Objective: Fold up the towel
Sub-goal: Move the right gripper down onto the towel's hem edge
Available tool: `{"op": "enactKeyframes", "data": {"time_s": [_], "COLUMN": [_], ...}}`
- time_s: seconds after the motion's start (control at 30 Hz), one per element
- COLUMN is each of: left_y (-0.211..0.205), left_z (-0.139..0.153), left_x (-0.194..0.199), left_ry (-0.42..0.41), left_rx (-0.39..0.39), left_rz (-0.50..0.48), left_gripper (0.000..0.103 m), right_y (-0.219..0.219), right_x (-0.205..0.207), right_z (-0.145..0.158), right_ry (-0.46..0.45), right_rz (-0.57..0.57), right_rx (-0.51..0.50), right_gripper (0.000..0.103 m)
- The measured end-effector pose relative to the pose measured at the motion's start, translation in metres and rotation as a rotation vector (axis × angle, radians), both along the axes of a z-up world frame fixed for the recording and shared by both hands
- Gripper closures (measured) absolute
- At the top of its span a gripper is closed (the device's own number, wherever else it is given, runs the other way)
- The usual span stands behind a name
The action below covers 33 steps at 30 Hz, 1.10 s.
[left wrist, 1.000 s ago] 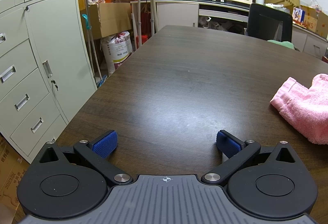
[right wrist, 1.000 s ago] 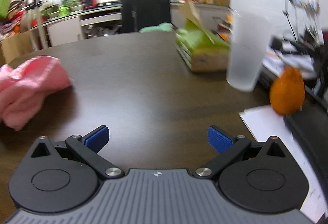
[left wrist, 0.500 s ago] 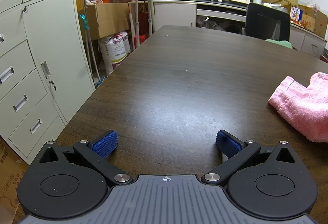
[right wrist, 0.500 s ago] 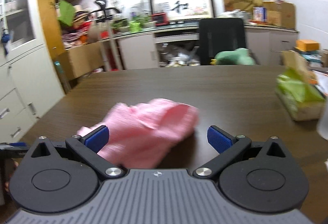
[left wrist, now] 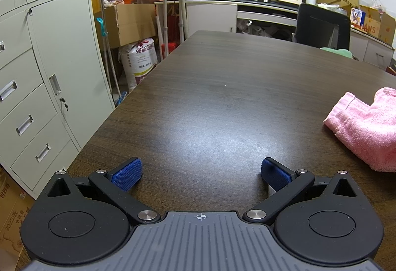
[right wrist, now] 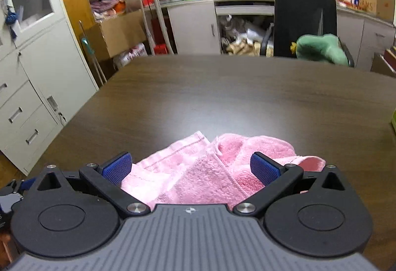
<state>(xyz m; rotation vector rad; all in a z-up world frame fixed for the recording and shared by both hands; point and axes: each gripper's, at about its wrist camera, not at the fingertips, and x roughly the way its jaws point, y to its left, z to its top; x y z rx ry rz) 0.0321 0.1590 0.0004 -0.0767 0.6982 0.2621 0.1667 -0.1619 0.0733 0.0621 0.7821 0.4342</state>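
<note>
A crumpled pink towel [right wrist: 212, 167] lies bunched on the dark wooden table [right wrist: 247, 97]. In the right wrist view it sits directly ahead, between and just beyond the blue pads of my right gripper [right wrist: 191, 168], which is open and holds nothing. In the left wrist view the same towel [left wrist: 366, 127] lies at the far right edge, partly cut off by the frame. My left gripper [left wrist: 201, 174] is open over bare table, well to the left of the towel.
Grey drawer cabinets [left wrist: 37, 72] stand beyond the table's left edge. A black office chair [right wrist: 304, 20] with a green cushion [right wrist: 321, 48] is at the far side. Cluttered shelves and boxes line the back wall.
My right gripper has swung left from the cup and tissue box side and now faces the towel close up. The left gripper has barely moved.
</note>
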Motion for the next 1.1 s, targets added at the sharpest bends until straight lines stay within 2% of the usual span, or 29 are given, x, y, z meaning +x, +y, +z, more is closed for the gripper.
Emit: {"op": "enactKeyframes", "data": {"time_s": [0.13,0.27,0.37,0.5,0.67,0.8,1.0,1.1], "left_y": [0.0,0.0,0.0,0.0,0.0,0.0,0.0,0.0], "left_z": [0.0,0.0,0.0,0.0,0.0,0.0,0.0,0.0], "left_x": [0.0,0.0,0.0,0.0,0.0,0.0,0.0,0.0], "left_ry": [0.0,0.0,0.0,0.0,0.0,0.0,0.0,0.0], "left_rx": [0.0,0.0,0.0,0.0,0.0,0.0,0.0,0.0], "left_rz": [0.0,0.0,0.0,0.0,0.0,0.0,0.0,0.0], "left_gripper": [0.0,0.0,0.0,0.0,0.0,0.0,0.0,0.0], "right_y": [0.001,0.007,0.018,0.016,0.001,-0.006,-0.001,-0.002], "right_x": [0.008,0.017,0.021,0.022,0.022,0.025,0.024,0.02], "right_z": [-0.006,-0.011,-0.014,-0.018,-0.015,-0.017,-0.023,-0.025], "right_ry": [0.032,0.044,0.056,0.097,0.091,0.107,0.056,0.016], "right_rz": [0.01,0.04,0.046,0.056,0.058,0.046,0.024,0.034], "right_rx": [0.029,-0.007,-0.076,-0.043,0.043,0.044,-0.009,0.005], "right_gripper": [0.0,0.0,0.003,0.003,0.001,0.001,0.001,0.001]}}
